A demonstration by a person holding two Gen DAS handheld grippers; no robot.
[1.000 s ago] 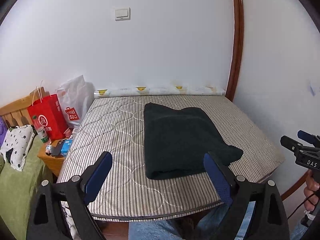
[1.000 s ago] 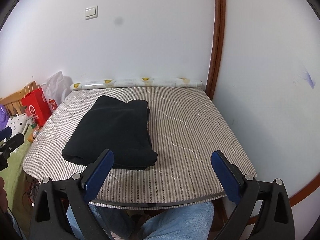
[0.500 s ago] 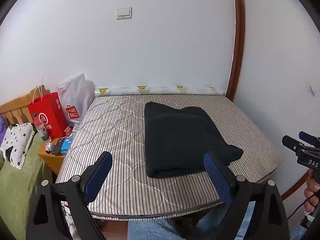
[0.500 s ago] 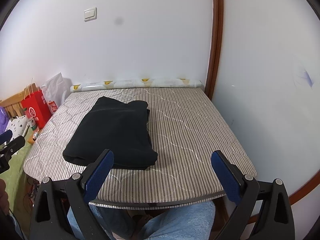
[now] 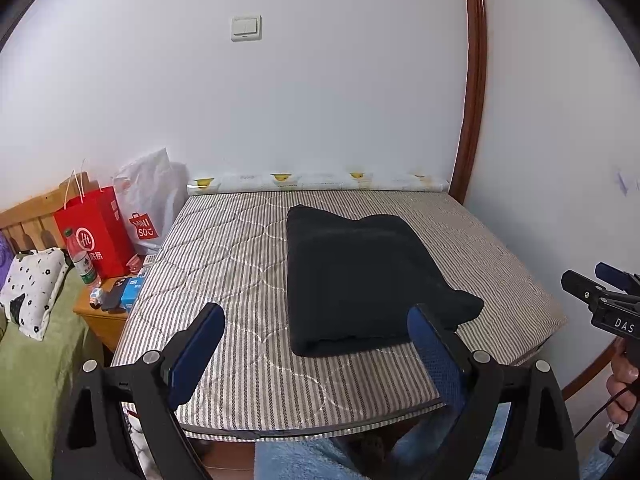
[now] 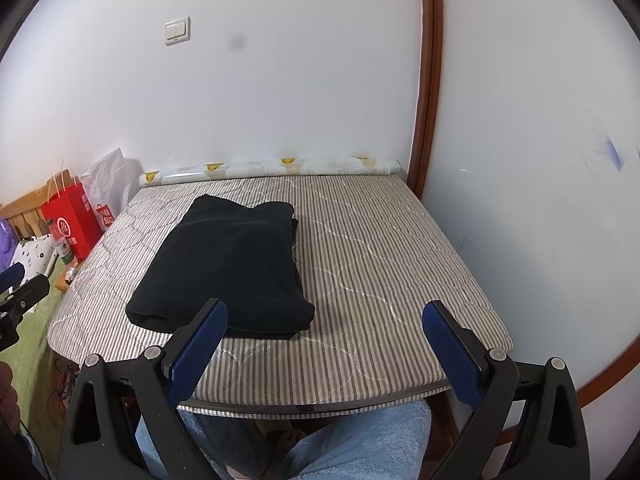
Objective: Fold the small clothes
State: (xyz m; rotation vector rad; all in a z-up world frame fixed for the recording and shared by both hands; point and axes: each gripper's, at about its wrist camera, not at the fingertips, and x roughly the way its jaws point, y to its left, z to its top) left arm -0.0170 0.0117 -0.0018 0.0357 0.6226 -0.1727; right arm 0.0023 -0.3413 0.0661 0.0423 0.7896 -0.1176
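Observation:
A black garment lies folded into a thick rectangle on the striped quilted table top. It also shows in the right wrist view, left of centre. My left gripper is open and empty, held back over the near edge, its right finger in front of the garment's near right corner. My right gripper is open and empty, held back at the near edge, to the right of the garment. Neither gripper touches the cloth.
A rolled patterned sheet lies along the far edge by the wall. Left of the table stand a red paper bag, a white plastic bag, a bottle and a small wooden stand. A wall stands close on the right.
Both grippers have drawn back and up a little, so the table and garment sit slightly lower in view. The garment has not moved.

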